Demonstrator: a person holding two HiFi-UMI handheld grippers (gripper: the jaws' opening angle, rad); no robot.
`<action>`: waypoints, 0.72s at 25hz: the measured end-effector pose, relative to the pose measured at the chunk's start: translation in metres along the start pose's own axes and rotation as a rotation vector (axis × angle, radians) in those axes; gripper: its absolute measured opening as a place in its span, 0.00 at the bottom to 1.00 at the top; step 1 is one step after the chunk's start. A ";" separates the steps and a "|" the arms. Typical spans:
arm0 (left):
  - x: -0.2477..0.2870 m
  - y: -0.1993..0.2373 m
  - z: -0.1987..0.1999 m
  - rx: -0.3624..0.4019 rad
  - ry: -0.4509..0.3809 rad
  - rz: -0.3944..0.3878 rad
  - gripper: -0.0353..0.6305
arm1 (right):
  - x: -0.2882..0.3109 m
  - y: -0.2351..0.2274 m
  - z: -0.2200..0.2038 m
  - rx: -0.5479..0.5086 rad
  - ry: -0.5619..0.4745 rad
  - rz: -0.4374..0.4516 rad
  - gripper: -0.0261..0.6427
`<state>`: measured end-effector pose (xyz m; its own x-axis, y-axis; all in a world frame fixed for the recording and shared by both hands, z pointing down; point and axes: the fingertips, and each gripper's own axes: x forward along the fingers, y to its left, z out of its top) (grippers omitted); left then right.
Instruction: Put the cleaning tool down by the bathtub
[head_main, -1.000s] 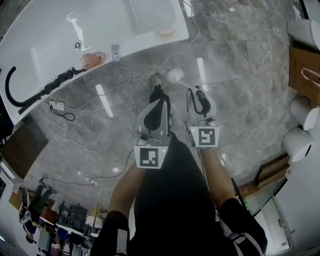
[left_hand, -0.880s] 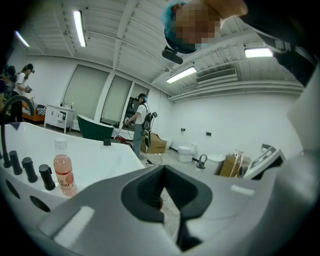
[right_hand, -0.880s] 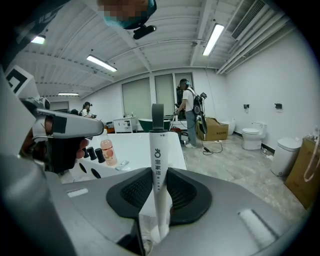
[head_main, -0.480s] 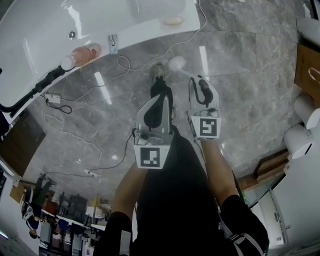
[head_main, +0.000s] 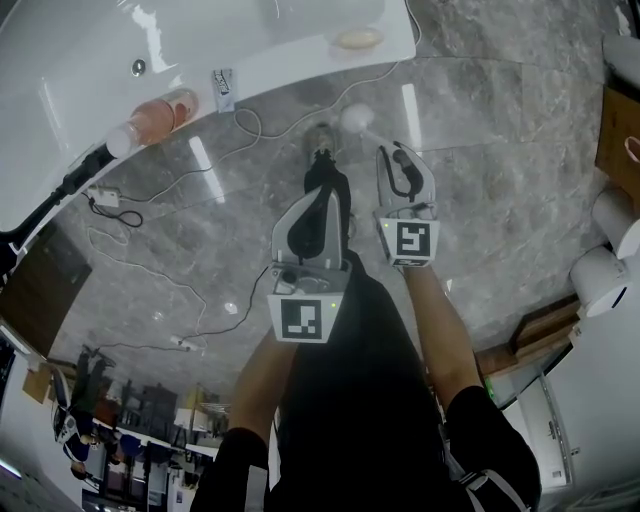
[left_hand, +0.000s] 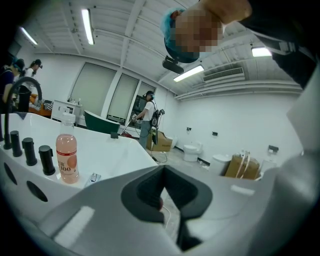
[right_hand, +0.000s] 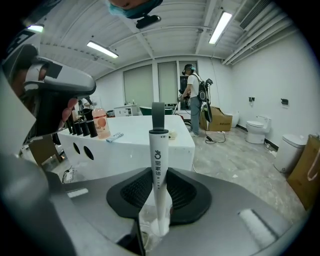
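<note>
Handle of the cleaning tool (right_hand: 158, 150) stands clamped in the right gripper (right_hand: 159, 172), its lower end hidden; left gripper (left_hand: 162, 172) looks closed, empty, bathtub (left_hand: 115, 150) far left.

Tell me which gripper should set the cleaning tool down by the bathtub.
Right. The right gripper is clamped on the cleaning tool, with the bathtub ahead of it. The left gripper holds nothing between its jaws.

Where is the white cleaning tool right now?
The cleaning tool is gripped between the right tongs. In the head view it is right of centre, with its round white end over the grey floor, just in front of the bathtub.
</note>
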<state>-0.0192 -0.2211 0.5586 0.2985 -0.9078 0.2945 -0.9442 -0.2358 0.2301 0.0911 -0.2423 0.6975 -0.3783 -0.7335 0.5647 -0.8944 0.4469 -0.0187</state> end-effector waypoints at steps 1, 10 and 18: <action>0.002 0.003 -0.002 -0.001 -0.001 0.003 0.06 | 0.004 -0.001 -0.003 0.002 0.004 -0.002 0.17; 0.012 0.017 -0.022 -0.025 0.016 0.026 0.06 | 0.029 0.000 -0.029 0.020 0.048 -0.005 0.17; 0.027 0.029 -0.037 -0.017 0.015 0.031 0.06 | 0.052 0.000 -0.052 0.034 0.081 -0.007 0.17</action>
<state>-0.0334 -0.2399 0.6071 0.2710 -0.9093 0.3159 -0.9506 -0.2012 0.2364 0.0836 -0.2539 0.7697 -0.3530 -0.6918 0.6299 -0.9050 0.4234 -0.0421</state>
